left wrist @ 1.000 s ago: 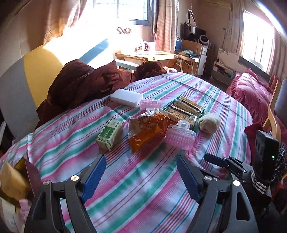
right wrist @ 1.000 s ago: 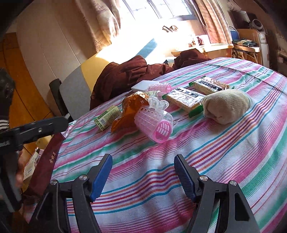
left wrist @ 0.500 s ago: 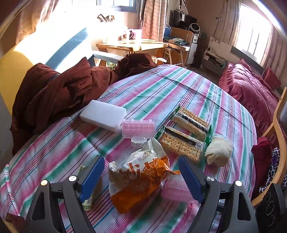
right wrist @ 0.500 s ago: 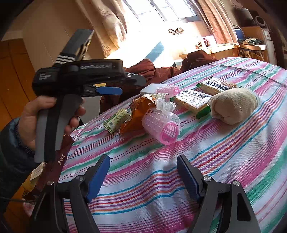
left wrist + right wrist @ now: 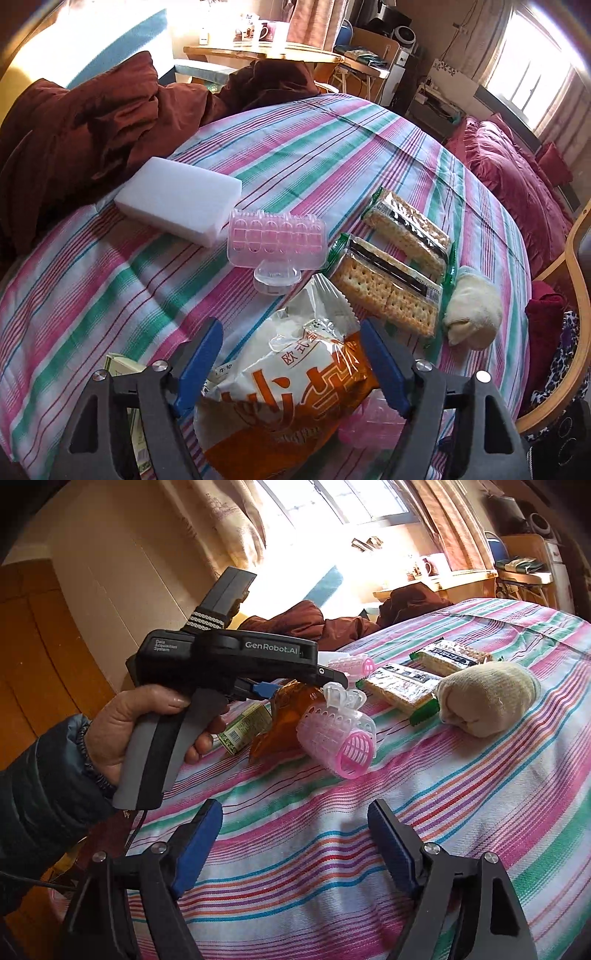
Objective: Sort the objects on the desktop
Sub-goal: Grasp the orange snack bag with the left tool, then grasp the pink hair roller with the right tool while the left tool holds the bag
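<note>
Meanwhile the left tongs point(image 5: 291, 362) stood spread around the orange-and-white snack bag point(image 5: 291, 387) on the striped surface point(image 5: 110, 280), blue pads beside its sides; whether they touched was unclear. The right tongs point(image 5: 295, 836) hung spread, empty, near a pink hair roller point(image 5: 338, 740)

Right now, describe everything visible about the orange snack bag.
The snack bag is a crinkly, puffed plastic packet, orange below and white above, with orange characters and a serrated top seal. It lies on the striped cloth, between the open left gripper's blue fingers. A pink roller sits against its right side; the crackers lie just beyond.
</note>
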The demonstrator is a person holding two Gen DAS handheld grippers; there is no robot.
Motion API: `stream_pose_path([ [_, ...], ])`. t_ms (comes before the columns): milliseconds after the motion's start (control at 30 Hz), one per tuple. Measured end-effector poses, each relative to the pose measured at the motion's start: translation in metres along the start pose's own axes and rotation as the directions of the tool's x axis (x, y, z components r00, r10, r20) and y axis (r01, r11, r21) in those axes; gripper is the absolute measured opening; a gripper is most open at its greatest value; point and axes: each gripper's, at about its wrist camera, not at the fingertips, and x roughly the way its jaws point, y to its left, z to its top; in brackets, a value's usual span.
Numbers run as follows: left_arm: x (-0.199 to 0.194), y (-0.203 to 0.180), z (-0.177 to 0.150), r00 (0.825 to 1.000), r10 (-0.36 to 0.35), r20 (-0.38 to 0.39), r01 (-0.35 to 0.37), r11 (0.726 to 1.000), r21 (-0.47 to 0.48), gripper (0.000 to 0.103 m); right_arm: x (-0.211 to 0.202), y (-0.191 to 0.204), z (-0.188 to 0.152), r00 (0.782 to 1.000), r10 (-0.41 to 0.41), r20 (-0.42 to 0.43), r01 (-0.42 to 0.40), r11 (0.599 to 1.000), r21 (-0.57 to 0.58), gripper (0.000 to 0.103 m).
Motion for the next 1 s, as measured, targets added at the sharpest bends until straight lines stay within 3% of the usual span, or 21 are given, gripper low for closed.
stream_pose_path([
  [233,-0.025,0.011,-0.036,1.000,0.004,0.005,-0.003,0.994,-0.108,0.070,0.000,0.000,0.000,1.000,-0.001,0.000,0.001,1.000,0.000,0.082],
  [567,-0.086,0.018,-0.134,0.997,0.028,0.077,-0.004,0.957,-0.291,0.070,0.001,0.001,0.000,1.000,-0.002,-0.011,0.002,1.000,-0.009,0.084],
  [800,-0.114,0.001,-0.185,0.992,0.015,0.128,0.027,0.947,-0.320,0.073,0.003,0.004,0.000,0.999,-0.014,-0.033,0.013,0.999,-0.029,0.087],
  [900,-0.122,-0.007,-0.201,0.987,-0.017,0.158,0.069,0.940,-0.333,0.083,0.003,0.008,0.001,0.998,-0.024,-0.053,0.022,0.999,-0.045,0.089],
  [1000,-0.129,-0.018,-0.216,0.983,-0.016,0.185,0.074,0.949,-0.308,0.084,0.000,0.018,0.004,0.996,-0.053,-0.071,0.045,0.993,-0.105,0.093],
])
